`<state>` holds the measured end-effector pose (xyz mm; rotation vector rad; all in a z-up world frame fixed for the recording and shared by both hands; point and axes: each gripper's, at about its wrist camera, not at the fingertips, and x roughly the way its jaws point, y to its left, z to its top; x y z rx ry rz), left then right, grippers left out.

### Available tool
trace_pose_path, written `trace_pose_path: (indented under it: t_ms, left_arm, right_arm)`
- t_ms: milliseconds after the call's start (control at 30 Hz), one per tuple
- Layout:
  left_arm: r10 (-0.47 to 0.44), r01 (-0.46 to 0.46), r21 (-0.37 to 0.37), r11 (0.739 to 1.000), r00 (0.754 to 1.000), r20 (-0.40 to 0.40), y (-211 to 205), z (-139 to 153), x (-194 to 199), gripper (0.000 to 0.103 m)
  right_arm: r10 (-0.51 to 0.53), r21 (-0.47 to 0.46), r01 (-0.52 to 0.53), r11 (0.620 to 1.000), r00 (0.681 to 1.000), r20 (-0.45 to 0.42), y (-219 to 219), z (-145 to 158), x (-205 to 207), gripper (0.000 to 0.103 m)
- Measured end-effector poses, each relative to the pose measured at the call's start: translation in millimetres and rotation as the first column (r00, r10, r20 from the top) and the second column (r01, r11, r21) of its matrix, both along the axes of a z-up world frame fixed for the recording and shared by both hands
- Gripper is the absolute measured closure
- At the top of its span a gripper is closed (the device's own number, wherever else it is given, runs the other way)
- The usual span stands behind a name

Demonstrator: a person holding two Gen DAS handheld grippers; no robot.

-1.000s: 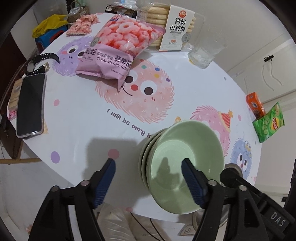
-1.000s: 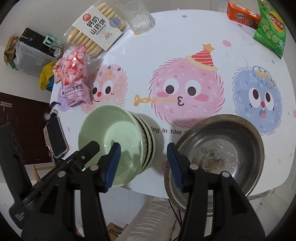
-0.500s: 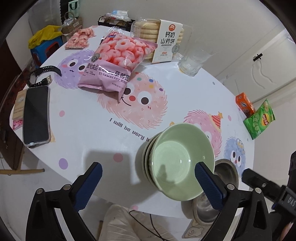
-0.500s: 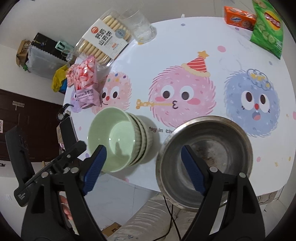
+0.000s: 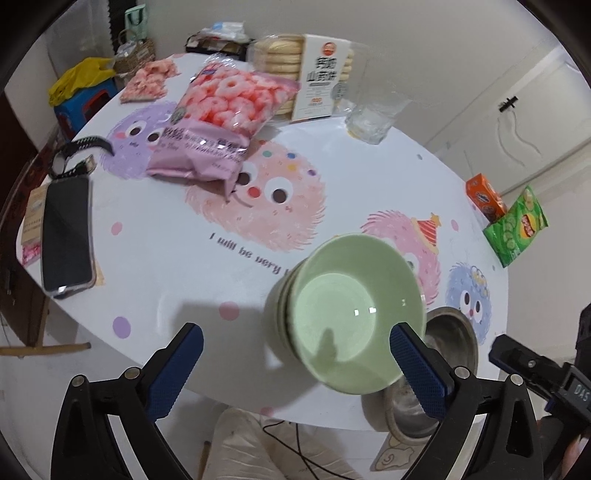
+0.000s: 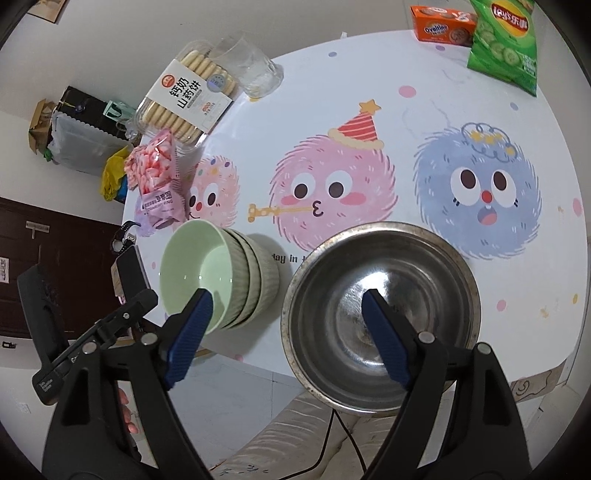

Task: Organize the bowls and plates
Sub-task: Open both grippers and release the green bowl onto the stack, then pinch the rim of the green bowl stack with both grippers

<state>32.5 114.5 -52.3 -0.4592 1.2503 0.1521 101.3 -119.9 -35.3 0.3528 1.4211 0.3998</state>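
A stack of pale green bowls [image 5: 351, 314] sits near the table's front edge; it also shows in the right wrist view [image 6: 218, 273]. A steel bowl [image 6: 380, 306] stands just right of it, partly hidden behind the stack in the left wrist view [image 5: 448, 332]. My left gripper [image 5: 295, 369] is open and empty, held above and in front of the green stack. My right gripper [image 6: 286, 332] is open and empty, above the gap between the green stack and the steel bowl.
On the round cartoon-print table [image 5: 166, 236] lie a pink snack bag [image 5: 221, 122], a biscuit pack [image 5: 314, 74], a glass [image 5: 373, 114], a phone [image 5: 66, 229], a watch [image 5: 77, 155], an orange box [image 6: 443, 26] and a green chip bag [image 6: 506, 40].
Both grippers have opened wide and drawn back and up from the bowls. The green stack and the steel bowl have stayed in place.
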Motion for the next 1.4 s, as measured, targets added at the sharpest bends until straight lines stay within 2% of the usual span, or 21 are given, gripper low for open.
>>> trace_pose_path:
  t_ms: [133,367,667,800,933,967,1067,1100,1200,1267,1400]
  left_arm:
    - [-0.02,0.02,0.008,1.0,1.0,0.003,-5.4,1.2,6.4,0.0]
    - [0.03,-0.03,0.004,1.0,0.999,-0.037,10.6,-13.0,9.6,0.0]
    - [0.05,-0.053,-0.019,0.998,0.992,-0.114,21.2,-42.4,15.3,0.0]
    - [0.052,-0.059,-0.044,0.997,0.989,-0.136,23.1,-54.9,16.2,0.0]
    - [0.051,-0.062,-0.076,0.995,0.989,-0.142,25.2,-62.2,18.3,0.0]
    - [0.05,-0.063,-0.083,0.995,0.988,-0.144,25.9,-63.1,19.2,0.001]
    - [0.048,-0.063,-0.092,0.994,0.987,-0.152,27.5,-66.9,20.2,0.001]
    - [0.048,-0.064,-0.102,0.993,0.987,-0.153,28.1,-68.3,20.3,0.002]
    - [0.049,-0.072,-0.133,0.989,0.985,-0.167,30.5,-73.3,21.7,0.016]
    - [0.044,-0.069,-0.137,0.988,0.983,-0.18,30.4,-76.7,22.8,0.034]
    - [0.027,-0.053,-0.138,0.989,0.982,-0.185,27.1,-80.2,24.2,0.04]
  right_arm:
    - [0.005,-0.002,-0.005,1.0,1.0,0.0,-0.1,-0.4,-0.5,0.02]
    - [0.059,0.003,-0.059,0.998,0.998,0.007,21.4,1.5,8.0,0.02]
    - [0.145,0.014,-0.144,0.989,0.985,-0.096,68.0,-36.6,23.8,0.02]
    - [0.143,0.032,-0.139,0.99,0.978,-0.152,73.2,-56.0,27.8,0.02]
    - [0.157,0.03,-0.154,0.988,0.975,-0.159,78.7,-65.5,30.2,0.02]
    - [0.154,0.026,-0.151,0.988,0.975,-0.162,79.0,-67.9,31.1,0.023]
    - [0.138,0.029,-0.135,0.99,0.975,-0.174,77.8,-72.9,34.3,0.046]
    - [0.134,0.033,-0.13,0.991,0.974,-0.183,77.4,-75.1,35.1,0.049]
    - [0.135,0.029,-0.132,0.991,0.97,-0.203,77.1,-80.8,36.2,0.054]
    - [0.128,0.034,-0.124,0.992,0.968,-0.217,76.2,-84.4,36.6,0.06]
    - [0.132,0.049,-0.123,0.991,0.963,-0.236,77.2,-89.0,36.2,0.062]
